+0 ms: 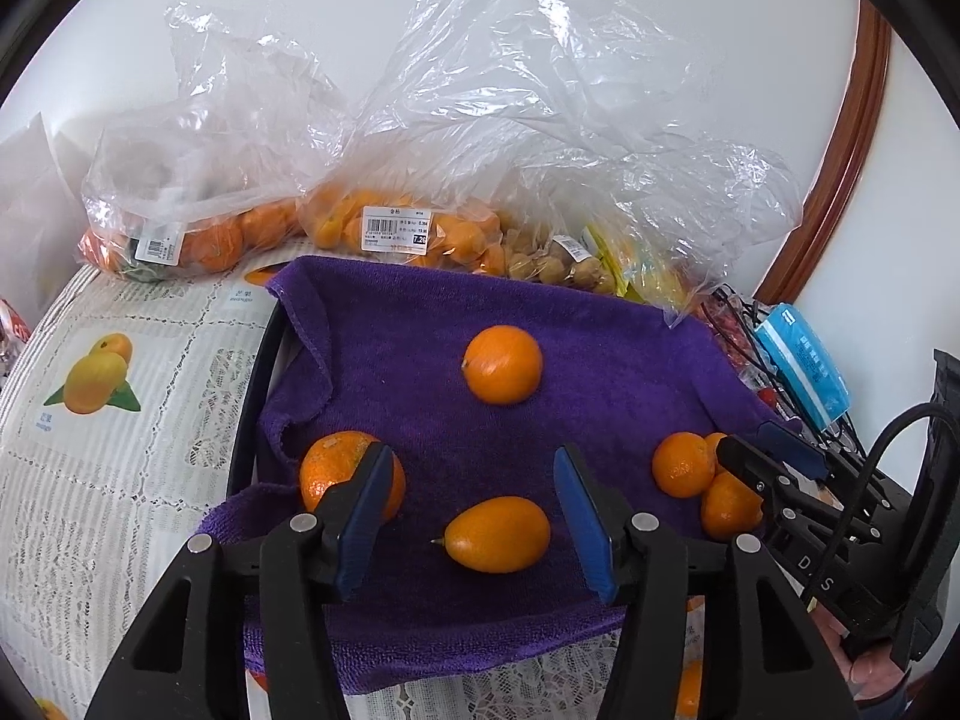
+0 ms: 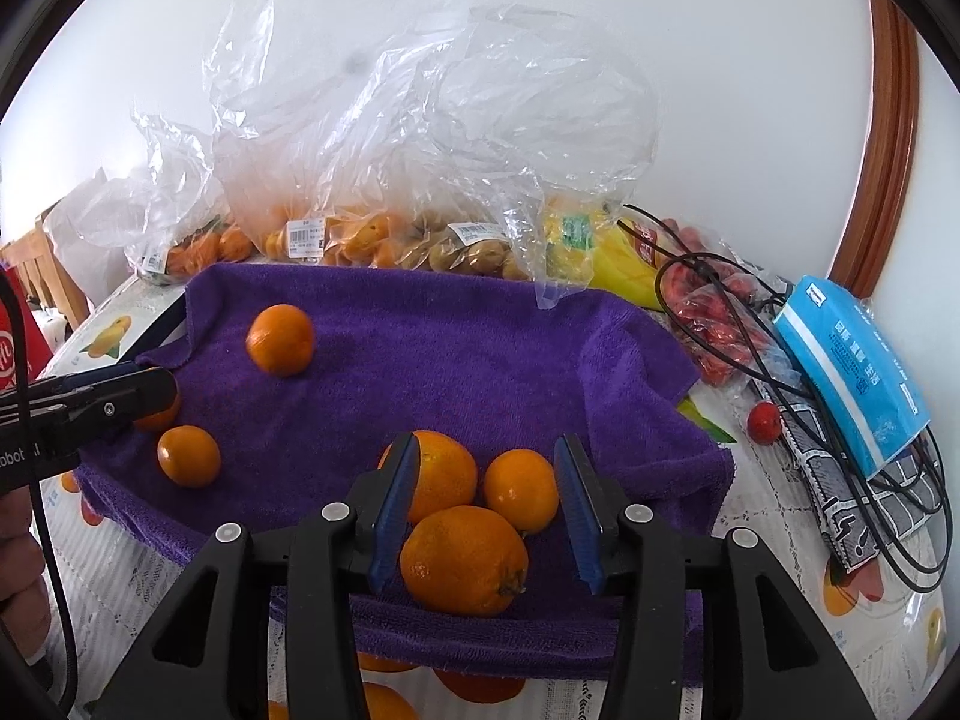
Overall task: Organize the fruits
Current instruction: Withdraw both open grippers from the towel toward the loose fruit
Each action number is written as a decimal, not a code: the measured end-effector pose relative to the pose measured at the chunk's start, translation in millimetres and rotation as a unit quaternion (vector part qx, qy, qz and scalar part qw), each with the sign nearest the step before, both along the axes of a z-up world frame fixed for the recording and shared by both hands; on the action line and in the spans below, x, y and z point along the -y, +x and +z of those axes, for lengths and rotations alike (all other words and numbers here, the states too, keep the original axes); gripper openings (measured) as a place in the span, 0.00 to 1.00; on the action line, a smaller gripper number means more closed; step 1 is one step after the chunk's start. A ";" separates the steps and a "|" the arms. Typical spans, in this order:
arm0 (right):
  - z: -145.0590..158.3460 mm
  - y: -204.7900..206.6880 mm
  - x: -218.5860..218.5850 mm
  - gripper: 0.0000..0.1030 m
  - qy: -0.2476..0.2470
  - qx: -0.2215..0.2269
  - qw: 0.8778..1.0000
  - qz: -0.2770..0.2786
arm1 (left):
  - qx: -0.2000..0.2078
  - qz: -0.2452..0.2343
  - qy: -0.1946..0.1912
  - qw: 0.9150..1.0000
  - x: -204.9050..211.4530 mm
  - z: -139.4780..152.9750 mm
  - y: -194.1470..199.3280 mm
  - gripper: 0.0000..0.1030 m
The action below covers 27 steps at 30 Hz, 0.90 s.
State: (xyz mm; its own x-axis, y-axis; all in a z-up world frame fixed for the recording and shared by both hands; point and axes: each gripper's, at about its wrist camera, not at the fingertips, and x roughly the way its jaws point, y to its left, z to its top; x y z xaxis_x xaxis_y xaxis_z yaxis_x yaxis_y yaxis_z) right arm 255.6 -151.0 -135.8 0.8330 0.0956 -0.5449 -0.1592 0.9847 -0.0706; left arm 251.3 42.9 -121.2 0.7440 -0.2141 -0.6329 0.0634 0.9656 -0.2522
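Between left gripper (image 1: 474, 525) fingers, untouched: kumquat (image 1: 497, 534).

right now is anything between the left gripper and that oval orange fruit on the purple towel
Nothing visible. The oval fruit lies on the purple towel in the gap of the open left gripper, touching neither pad. A round orange sits behind the left finger, off the path.

Six loose oranges on purple towel (image 1: 420, 312), oval one (image 1: 497, 534) nearest, three clustered (image 2: 480, 516), others apart
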 end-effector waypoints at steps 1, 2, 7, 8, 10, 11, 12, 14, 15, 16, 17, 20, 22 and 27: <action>0.6 -0.3 0.7 0.45 0.002 0.001 1.000 -0.001 | 0.001 0.001 0.000 1.000 -0.5 0.3 0.0 0.53; 1.8 -1.0 1.6 0.46 0.006 0.003 1.000 -0.003 | 0.001 0.002 -0.001 1.000 -1.0 0.8 0.1 0.53; 6.3 -3.7 4.5 0.52 0.024 0.001 1.000 0.002 | 0.002 0.010 -0.006 1.000 -3.2 3.1 -2.0 0.53; 6.7 -4.4 4.1 0.52 0.026 0.000 1.000 0.004 | 0.003 0.010 -0.007 1.000 -3.1 3.8 -2.6 0.53; 7.6 -7.2 3.0 0.54 0.027 0.005 1.000 0.004 | 0.005 0.008 -0.006 1.000 -2.0 5.5 -4.2 0.53; 8.1 -9.3 2.4 0.56 0.027 0.009 1.000 0.003 | 0.007 0.008 -0.006 1.000 -1.5 6.0 -5.0 0.54; 8.6 -10.7 1.8 0.56 0.028 0.010 1.000 0.002 | 0.008 0.008 -0.005 1.000 -0.8 6.6 -6.1 0.54; 9.6 -14.4 1.1 0.57 0.030 0.013 0.999 0.003 | 0.009 0.006 -0.003 1.000 1.0 7.7 -8.5 0.54; 10.2 -16.6 0.5 0.57 0.030 0.014 0.999 0.001 | 0.010 0.005 -0.003 1.000 1.9 8.2 -10.3 0.54; 10.7 -19.0 0.0 0.57 0.031 0.014 0.999 -0.001 | 0.010 0.004 -0.002 1.000 2.6 8.5 -11.7 0.54; 10.4 -23.0 0.3 0.57 0.034 0.016 0.999 -0.001 | 0.011 0.005 0.000 1.000 3.2 9.0 -13.2 0.54; 8.5 -32.5 1.5 0.57 0.033 0.020 0.999 -0.008 | 0.013 0.002 0.001 1.000 5.3 11.2 -17.9 0.54; 6.5 -39.9 0.7 0.57 0.024 0.024 0.999 -0.017 | 0.015 -0.002 0.000 1.000 5.7 12.9 -21.5 0.54; 6.3 -57.8 8.0 0.57 0.028 0.023 0.998 -0.046 | 0.021 -0.004 0.004 1.000 3.6 14.6 -30.9 0.54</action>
